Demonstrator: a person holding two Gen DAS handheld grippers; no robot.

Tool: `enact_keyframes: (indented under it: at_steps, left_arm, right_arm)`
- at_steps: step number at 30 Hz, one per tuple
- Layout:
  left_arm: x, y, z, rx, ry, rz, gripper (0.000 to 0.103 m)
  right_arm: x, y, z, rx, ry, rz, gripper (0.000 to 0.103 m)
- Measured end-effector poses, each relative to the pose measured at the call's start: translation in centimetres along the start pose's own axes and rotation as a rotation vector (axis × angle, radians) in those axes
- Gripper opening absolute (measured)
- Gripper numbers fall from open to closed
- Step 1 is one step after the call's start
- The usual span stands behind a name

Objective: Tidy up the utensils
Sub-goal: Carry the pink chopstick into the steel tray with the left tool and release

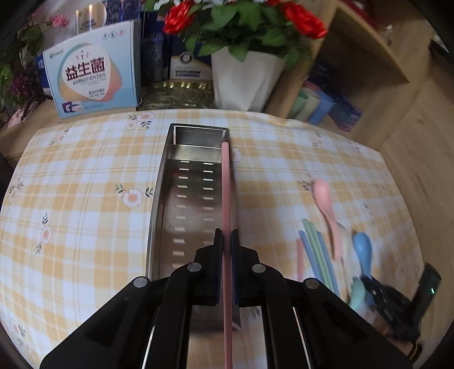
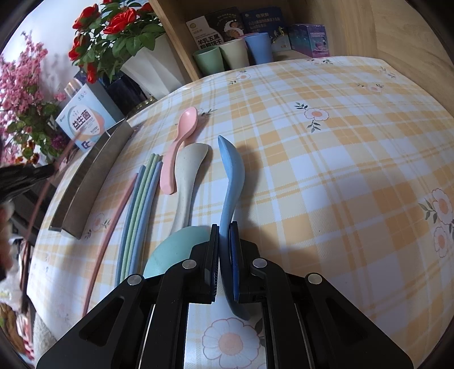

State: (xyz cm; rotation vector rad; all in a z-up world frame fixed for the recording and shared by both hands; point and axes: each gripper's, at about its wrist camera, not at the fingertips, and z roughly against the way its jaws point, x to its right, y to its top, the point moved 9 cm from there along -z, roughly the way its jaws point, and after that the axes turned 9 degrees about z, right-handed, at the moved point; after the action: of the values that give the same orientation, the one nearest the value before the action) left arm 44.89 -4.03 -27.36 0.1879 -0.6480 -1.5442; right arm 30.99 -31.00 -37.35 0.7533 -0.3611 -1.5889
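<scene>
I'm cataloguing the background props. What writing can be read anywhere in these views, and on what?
"益生菌" on the pale blue box behind the table, seen again in the right wrist view; its smaller lines are too small to read.
"羊乳五黑" on the white packet on the shelf behind the cups; the line below is unclear.
Print on the dark boxes and the purple box is too small to read.
Nothing is written on the utensils or tray.

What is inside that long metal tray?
The metal tray shows only its bare slotted floor. A pink chopstick, clamped in the left hand-held gripper, hangs over its right side. The near end is hidden behind the gripper.
</scene>
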Motion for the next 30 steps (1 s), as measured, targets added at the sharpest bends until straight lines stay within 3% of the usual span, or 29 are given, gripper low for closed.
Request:
enact_keyframes:
  at_steps: [4,10,18,22,27,30]
  left_arm:
    - [-0.7,2.1,-4.1,-0.048,0.058,-0.021,0.006]
    - [-1.5,3.0,-7.6,-0.118,0.059,0.003,0.006]
    - [-1.2,2.8,-9.3,-0.156,0.034,0.050,0.006]
    - [-0.9,3.2,-8.2,-0.141,0.018,0.053,0.008]
    - [-0.7,3.0,-4.4,-0.074,0.007,0.024,0.019]
    - [-0.7,1.9,-0.7,0.002,0.027,-0.031,0.038]
  right_arm:
    - [0.1,0.0,0.0,-0.002,-0.001,0.004,0.007]
    - [0.1,0.0,0.0,-0.002,-0.002,0.005,0.007]
    - [0.1,0.1,-0.1,-0.003,-0.006,0.007,0.007]
    - [0.0,0.1,-0.1,-0.004,-0.004,0.007,0.007]
    - [0.1,0.1,-0.1,-0.004,-0.004,0.005,0.007]
    - [0.1,0.1,-0.2,-0.010,0.005,-0.004,0.007]
